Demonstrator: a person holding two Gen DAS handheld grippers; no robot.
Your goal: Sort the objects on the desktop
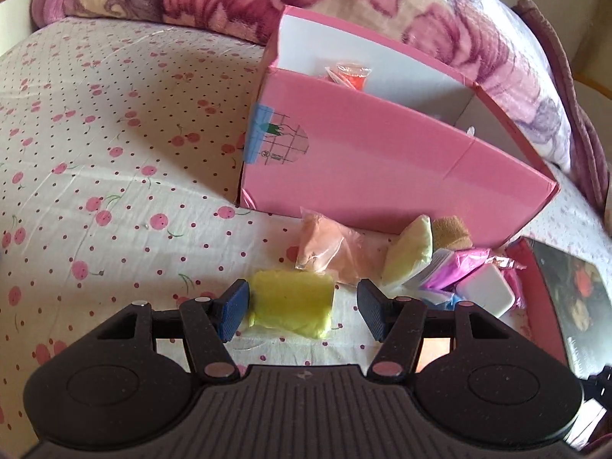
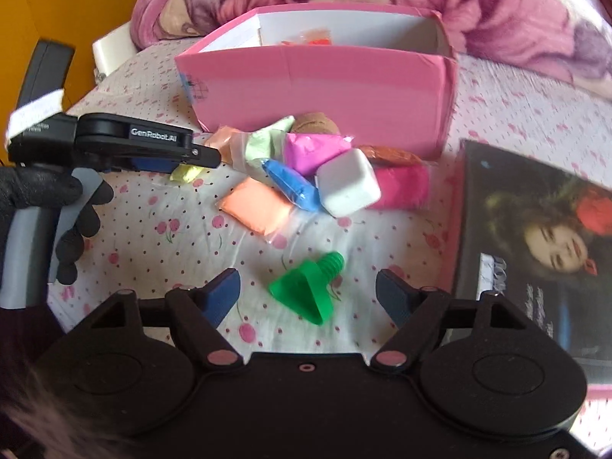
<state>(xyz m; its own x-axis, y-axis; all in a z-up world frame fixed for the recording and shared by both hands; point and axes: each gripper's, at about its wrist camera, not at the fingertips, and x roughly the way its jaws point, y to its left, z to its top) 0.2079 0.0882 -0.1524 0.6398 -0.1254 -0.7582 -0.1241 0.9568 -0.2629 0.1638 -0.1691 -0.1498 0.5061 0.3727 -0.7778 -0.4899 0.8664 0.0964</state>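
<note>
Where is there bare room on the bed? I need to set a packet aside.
Free: cherry-print sheet left of the pink box, and the patch between the orange packet and green funnel. Crowded: the packet pile in front of the box, hemmed by the book.

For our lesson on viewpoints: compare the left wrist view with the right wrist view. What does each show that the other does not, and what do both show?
Only the left wrist view shows the left tool from behind, open around the yellow clay packet, not yet closed on it.

Only the right wrist view shows the green plastic funnel between the right tool's open fingers, the orange clay packet, and the gloved hand.

Both show the pink box, the white block, the cherry-print sheet and the picture book.
</note>
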